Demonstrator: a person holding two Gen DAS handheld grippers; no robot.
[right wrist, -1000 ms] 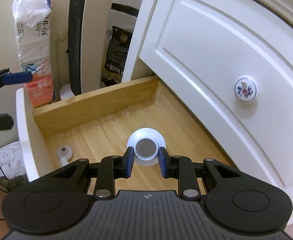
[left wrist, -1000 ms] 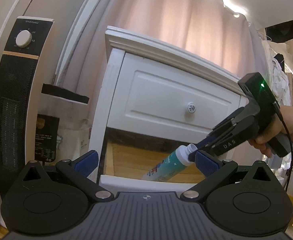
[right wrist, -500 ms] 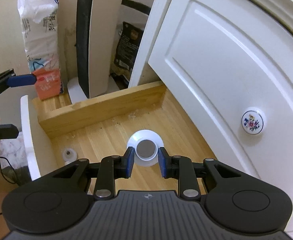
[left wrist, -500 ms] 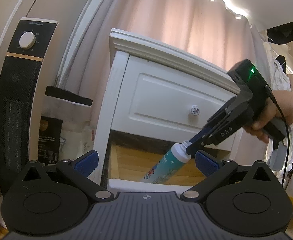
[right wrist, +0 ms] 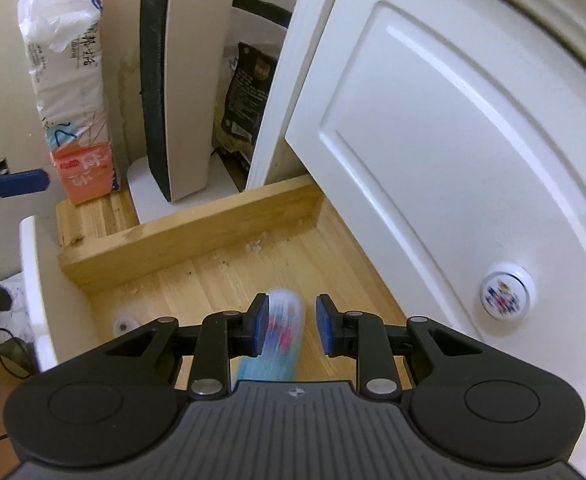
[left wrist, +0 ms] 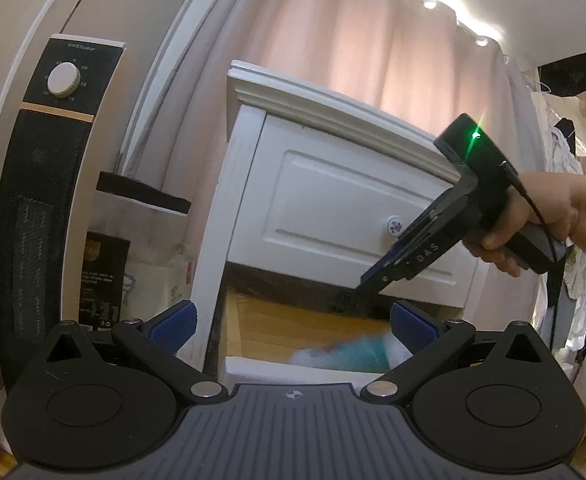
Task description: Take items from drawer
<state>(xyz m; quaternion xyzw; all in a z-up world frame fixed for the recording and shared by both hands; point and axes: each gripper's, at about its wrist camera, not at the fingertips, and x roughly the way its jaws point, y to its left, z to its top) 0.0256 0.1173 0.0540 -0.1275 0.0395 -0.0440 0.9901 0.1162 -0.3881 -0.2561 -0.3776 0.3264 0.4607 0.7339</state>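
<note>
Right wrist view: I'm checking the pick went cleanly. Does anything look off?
Yes. The teal tube is a motion-blurred smear between the parted fingers of the right gripper, with a clear gap on one side, so it seems loose, probably dropping into the drawer. Also, wood crumbs litter its back corner.

The tube (right wrist: 283, 336) is seen in the open drawer (right wrist: 221, 236), below the upper drawer front (right wrist: 433, 152); a heater (right wrist: 173, 80) is positioned to the left

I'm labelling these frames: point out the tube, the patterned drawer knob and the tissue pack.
tube (right wrist: 283, 344), right wrist view, blurred body.
patterned drawer knob (right wrist: 504, 295), right wrist view, painted face.
tissue pack (right wrist: 67, 80), right wrist view, white wrapper.
</note>
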